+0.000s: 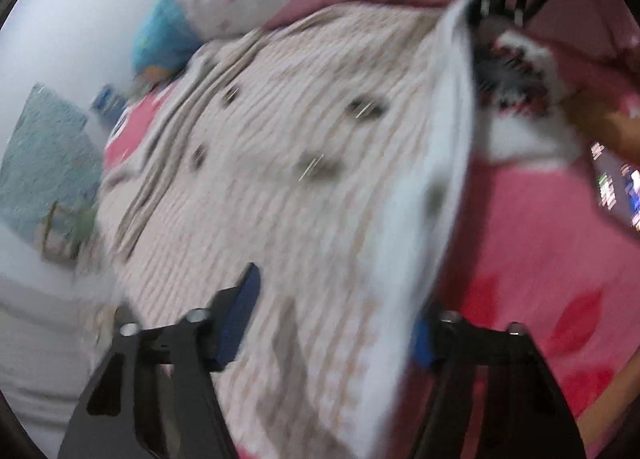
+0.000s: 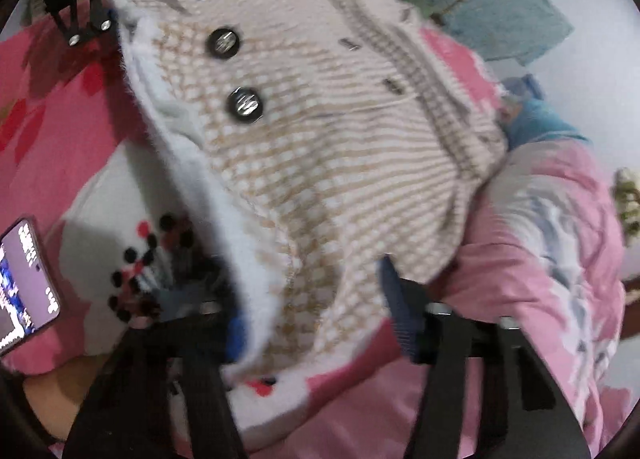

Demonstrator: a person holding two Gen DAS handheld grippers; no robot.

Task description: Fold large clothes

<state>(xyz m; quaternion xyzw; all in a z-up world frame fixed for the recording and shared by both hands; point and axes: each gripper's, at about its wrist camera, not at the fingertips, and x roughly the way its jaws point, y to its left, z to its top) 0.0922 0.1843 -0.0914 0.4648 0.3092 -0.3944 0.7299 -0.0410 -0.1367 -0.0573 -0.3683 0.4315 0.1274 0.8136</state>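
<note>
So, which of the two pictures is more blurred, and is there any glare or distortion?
Left wrist view: strong motion blur, the knitted coat and its buttons smeared; the phone screen glows bright. Right wrist view: sharper, the two big buttons show small glints; edges are soft. Both views: fisheye bending with dark corners, and flat, dim indoor light.
</note>
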